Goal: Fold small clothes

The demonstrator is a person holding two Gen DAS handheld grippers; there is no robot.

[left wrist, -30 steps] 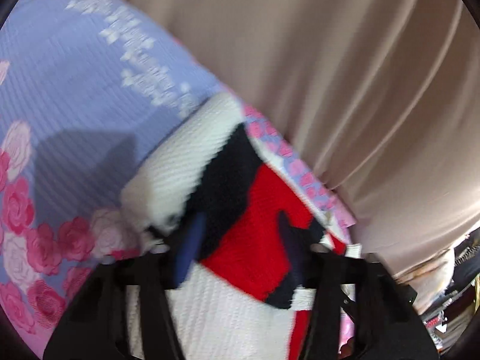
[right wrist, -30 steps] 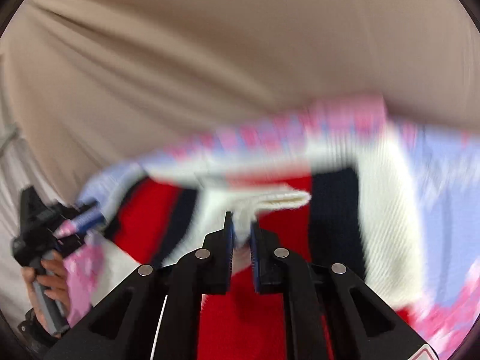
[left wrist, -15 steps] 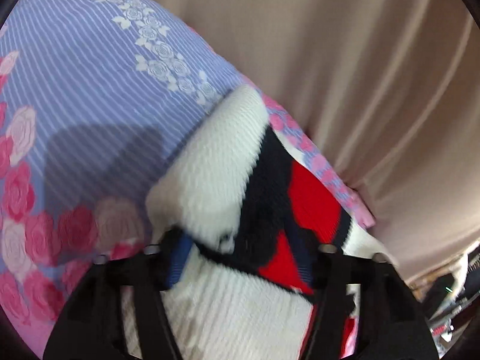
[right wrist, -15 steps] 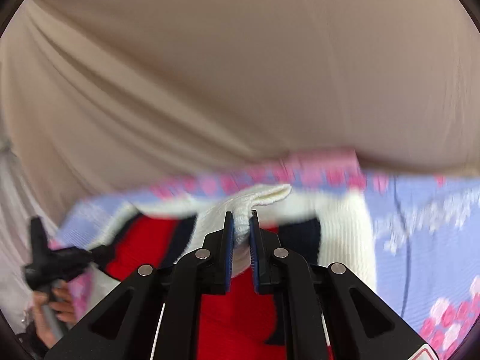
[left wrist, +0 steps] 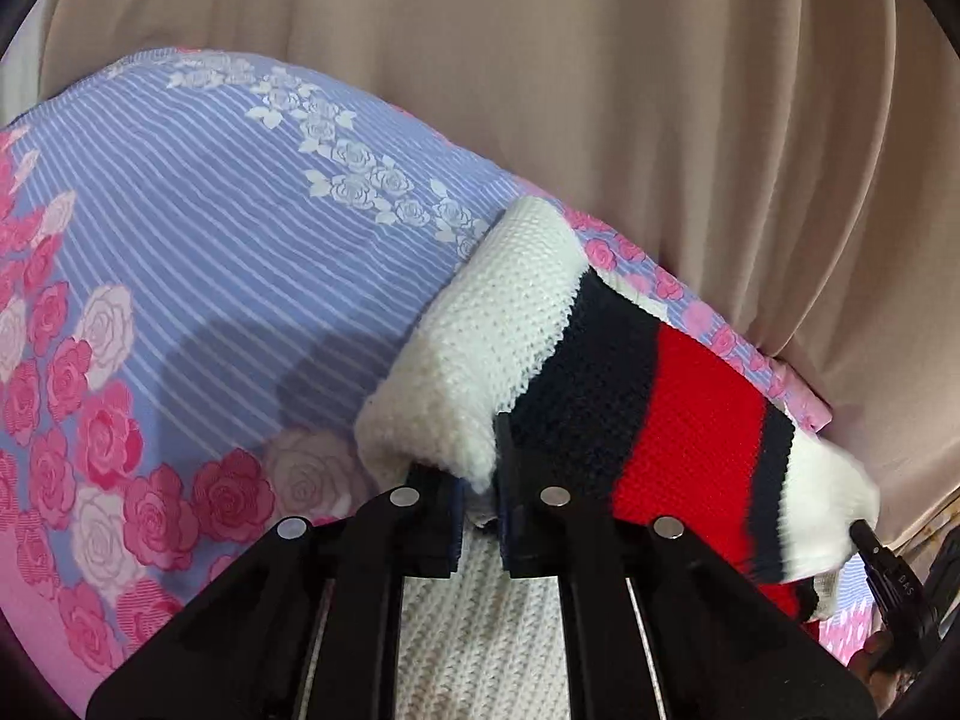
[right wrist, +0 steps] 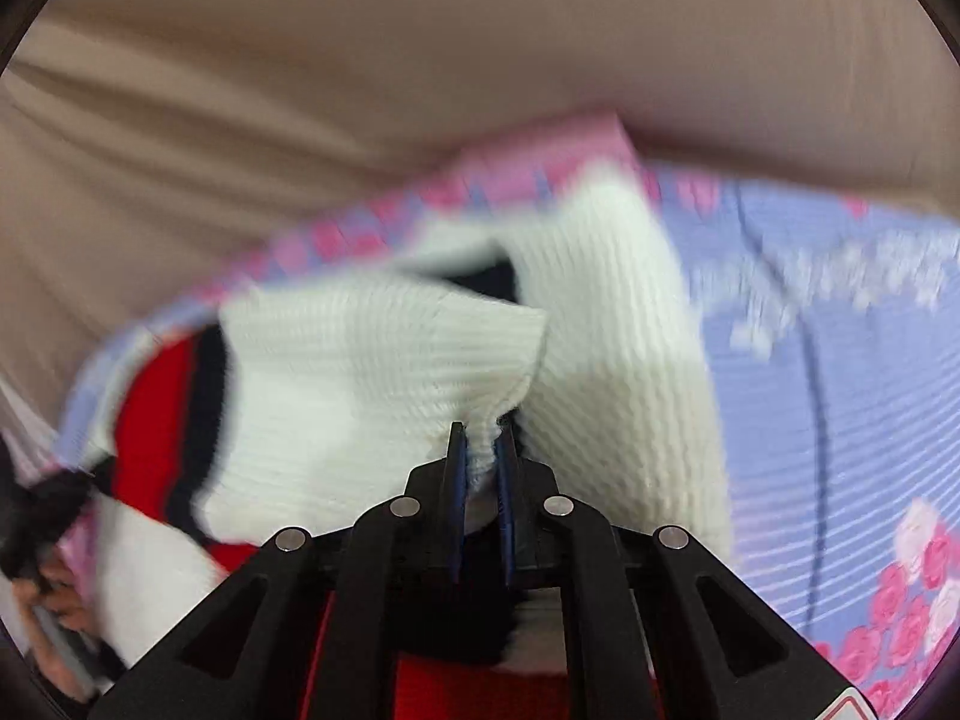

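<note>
A small knitted sweater (left wrist: 606,372) with white, navy and red bands lies on the rose-patterned bedsheet (left wrist: 198,276). My left gripper (left wrist: 477,501) is shut on a white fold of it, which bunches up over the fingers. In the left wrist view the other gripper's tip (left wrist: 888,564) meets the sweater's far white edge at the lower right. The right wrist view shows my right gripper (right wrist: 480,462) shut on a white ribbed edge of the sweater (right wrist: 372,372), lifted above the red and navy part. The left gripper and a hand (right wrist: 42,546) show at that view's lower left.
A beige curtain (left wrist: 630,90) hangs close behind the bed and fills the upper half of both views. The sheet's pink edge (left wrist: 804,402) runs along the curtain. Dark clutter (left wrist: 942,546) sits past the bed's right end.
My left gripper went from open around the sweater's white part to shut on it. My right gripper, still shut on the ribbed edge, has carried it across over the sweater's body.
</note>
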